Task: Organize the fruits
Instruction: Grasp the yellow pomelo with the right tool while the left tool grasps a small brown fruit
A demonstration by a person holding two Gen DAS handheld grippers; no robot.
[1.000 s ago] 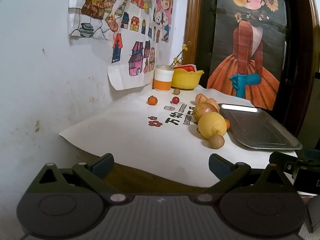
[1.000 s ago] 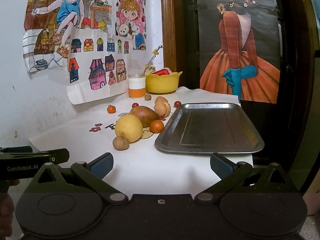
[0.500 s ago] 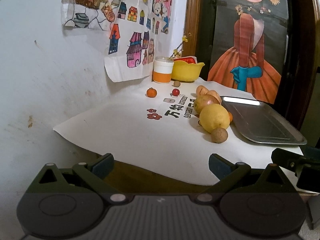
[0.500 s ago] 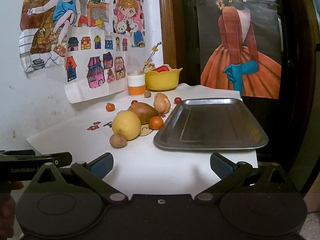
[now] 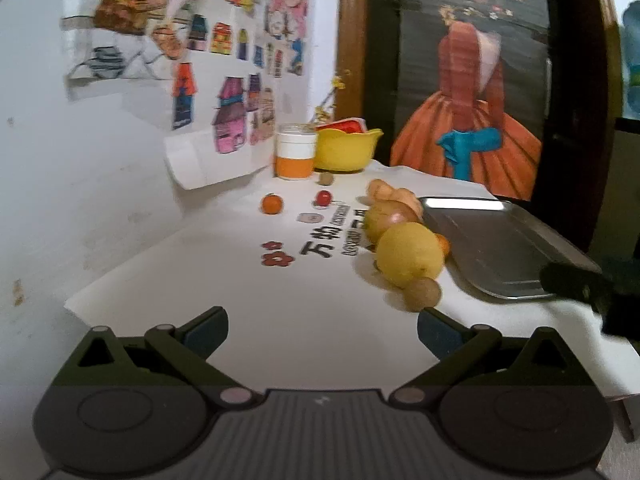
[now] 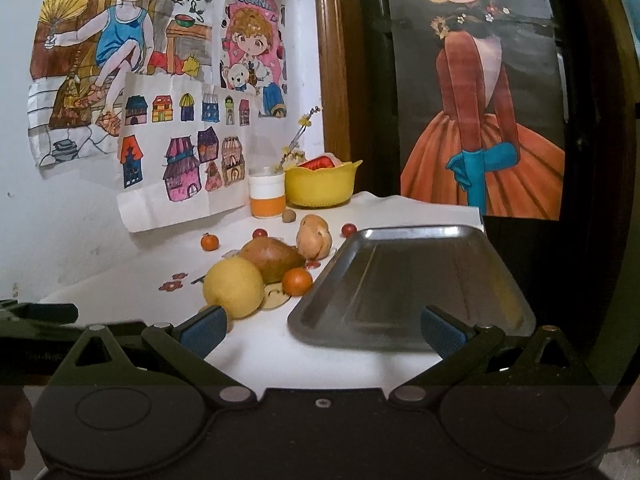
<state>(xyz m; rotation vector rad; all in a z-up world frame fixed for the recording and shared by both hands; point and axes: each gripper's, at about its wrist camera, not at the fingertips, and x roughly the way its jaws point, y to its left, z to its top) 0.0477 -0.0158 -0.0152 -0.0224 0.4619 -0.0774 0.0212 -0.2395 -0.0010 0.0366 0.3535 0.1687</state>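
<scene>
- Left gripper (image 5: 322, 326): jaws spread wide, nothing between them; hovering over the near edge of the cloth (image 5: 224, 280).
- Small orange (image 5: 272, 203) and cherry tomato (image 5: 323, 198): loose toward the far left of the cloth, well apart from the main cluster.
- Cup (image 5: 295, 151) and yellow bowl (image 5: 346, 149): at the far edge against the wall; a small brown fruit just in front of them.
- Print on the cloth: red flowers, then bold Chinese characters, the first reading "万"; the smaller Latin line beside them too blurred to read.
- Fruit cluster mid-cloth, just left of the tray: yellow pear (image 6: 233, 288) nearest, brown pear (image 6: 272, 258) behind it with long axis running left-right, a second orange (image 6: 297, 281) by the tray's left rim.
- Small brown ball (image 5: 422, 294): just ahead of the left gripper's right fingertip, the closest fruit to it.
- Right gripper (image 6: 322, 326): jaws spread wide, empty; aimed at the tray's near rim, yellow pear just past its left fingertip.
- Tray (image 6: 460, 276): right side of the cloth, bare; no fruit in it yet.
- Judgement: cluster lies ahead-right of the left gripper, ahead-left of the right; either within reach, drop point straight ahead of the right.
</scene>
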